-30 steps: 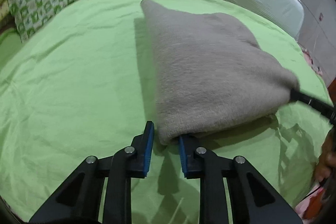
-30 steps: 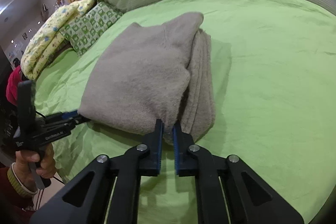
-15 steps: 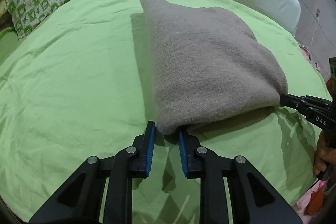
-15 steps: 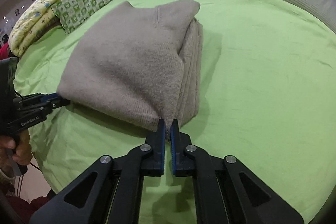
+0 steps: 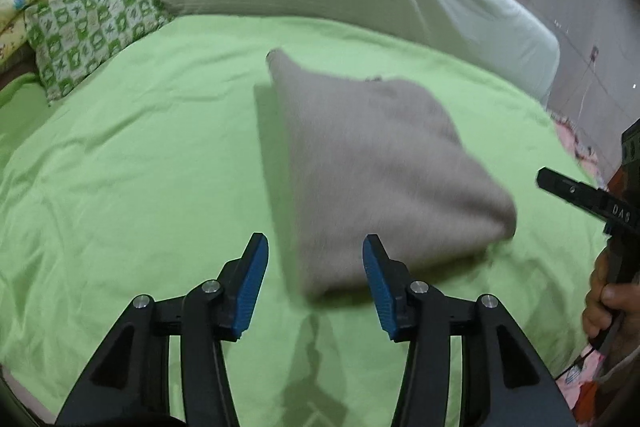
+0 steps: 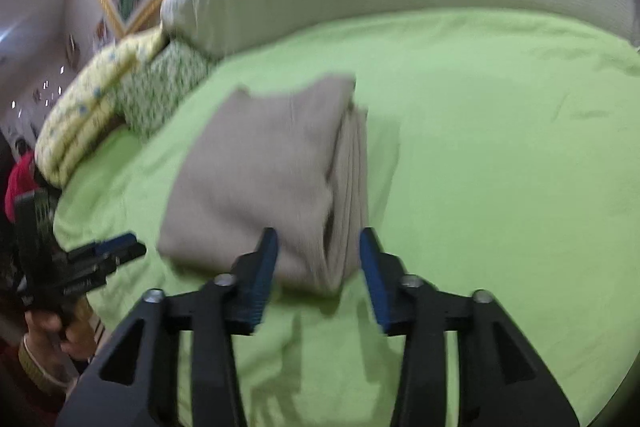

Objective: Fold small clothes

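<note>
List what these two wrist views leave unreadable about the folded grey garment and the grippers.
- Grey garment: knit and garment type lost to motion blur, both views.
- Its underside: hidden against the green sheet.
- Right gripper in the left wrist view: cut by the frame edge, jaws unreadable there.
- Left gripper in the right wrist view: blurred.

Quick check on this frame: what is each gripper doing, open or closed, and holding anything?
Left gripper: open, holding nothing; the folded gray garment lies free on the bed.
Right gripper: open, holding nothing.
</note>
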Tool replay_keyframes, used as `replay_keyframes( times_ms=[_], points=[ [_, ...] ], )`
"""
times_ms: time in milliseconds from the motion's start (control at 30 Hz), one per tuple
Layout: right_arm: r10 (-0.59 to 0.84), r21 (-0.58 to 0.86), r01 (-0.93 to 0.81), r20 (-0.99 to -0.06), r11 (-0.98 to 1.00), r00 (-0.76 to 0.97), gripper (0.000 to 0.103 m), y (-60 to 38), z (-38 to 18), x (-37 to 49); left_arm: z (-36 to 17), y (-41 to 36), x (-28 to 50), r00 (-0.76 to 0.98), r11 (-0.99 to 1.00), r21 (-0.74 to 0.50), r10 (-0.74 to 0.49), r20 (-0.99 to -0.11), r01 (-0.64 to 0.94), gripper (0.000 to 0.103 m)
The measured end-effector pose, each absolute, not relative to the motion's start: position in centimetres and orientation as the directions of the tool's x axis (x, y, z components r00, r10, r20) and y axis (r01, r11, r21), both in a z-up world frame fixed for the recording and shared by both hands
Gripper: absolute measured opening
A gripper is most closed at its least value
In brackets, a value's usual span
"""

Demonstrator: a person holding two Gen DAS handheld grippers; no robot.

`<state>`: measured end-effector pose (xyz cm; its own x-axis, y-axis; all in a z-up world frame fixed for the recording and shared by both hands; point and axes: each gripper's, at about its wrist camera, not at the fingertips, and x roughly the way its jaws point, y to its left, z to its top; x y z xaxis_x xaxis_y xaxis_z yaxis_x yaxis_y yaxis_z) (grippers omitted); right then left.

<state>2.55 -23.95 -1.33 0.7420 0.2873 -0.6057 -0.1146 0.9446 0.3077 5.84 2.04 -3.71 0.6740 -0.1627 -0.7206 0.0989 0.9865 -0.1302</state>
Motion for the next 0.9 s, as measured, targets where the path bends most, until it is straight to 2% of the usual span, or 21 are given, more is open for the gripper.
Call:
replay_keyframes(
  times_ms=[200, 267, 400, 433, 467, 500, 567, 900],
  points=[
    [0.346, 0.3, -0.195, -0.619, 0.934, 0.705, 0.045, -20.7, -1.8, 7.9, -3.9, -0.4, 9.3, 0.664, 0.97, -0.2, -0.24, -0.708, 0.138, 0.05],
    [0.353, 0.309, -0.195, -0.624, 0.931, 0.697, 0.045, -20.3, -2.4, 9.3, -5.0, -0.9, 10.3, 0.636, 0.971, -0.201, -0.238, -0.734, 0.132, 0.05],
    [0.28, 0.262, -0.126, -0.717, 0.957, 0.639, 0.043, -20.3, -5.7, 11.7, -6.7, -1.6, 10.7, 0.612, 0.974, -0.182, -0.226, -0.758, 0.135, 0.05],
    [0.263, 0.264, -0.095, -0.73, 0.96, 0.631, 0.044, -20.9, -6.6, 12.0, -6.8, -1.7, 10.7, 0.614, 0.975, -0.173, -0.221, -0.758, 0.137, 0.05],
    [0.273, 0.288, -0.08, -0.731, 0.954, 0.625, 0.051, -21.6, -7.2, 12.0, -6.8, -1.8, 10.6, 0.616, 0.976, -0.164, -0.217, -0.758, 0.142, 0.05],
    [0.311, 0.342, -0.072, -0.721, 0.937, 0.619, 0.051, -22.3, -7.6, 12.0, -6.7, -1.9, 10.5, 0.616, 0.977, -0.158, -0.213, -0.759, 0.143, 0.051],
    [0.335, 0.384, -0.061, -0.702, 0.921, 0.629, 0.051, -23.0, -7.5, 11.6, -6.5, -2.0, 10.3, 0.613, 0.977, -0.16, -0.213, -0.761, 0.141, 0.055],
    [0.21, 0.265, -0.021, -0.71, 0.964, 0.672, 0.052, -22.6, -5.5, 9.0, -6.1, -1.9, 7.9, 0.623, 0.989, -0.116, -0.15, -0.768, 0.095, 0.069]
  ],
)
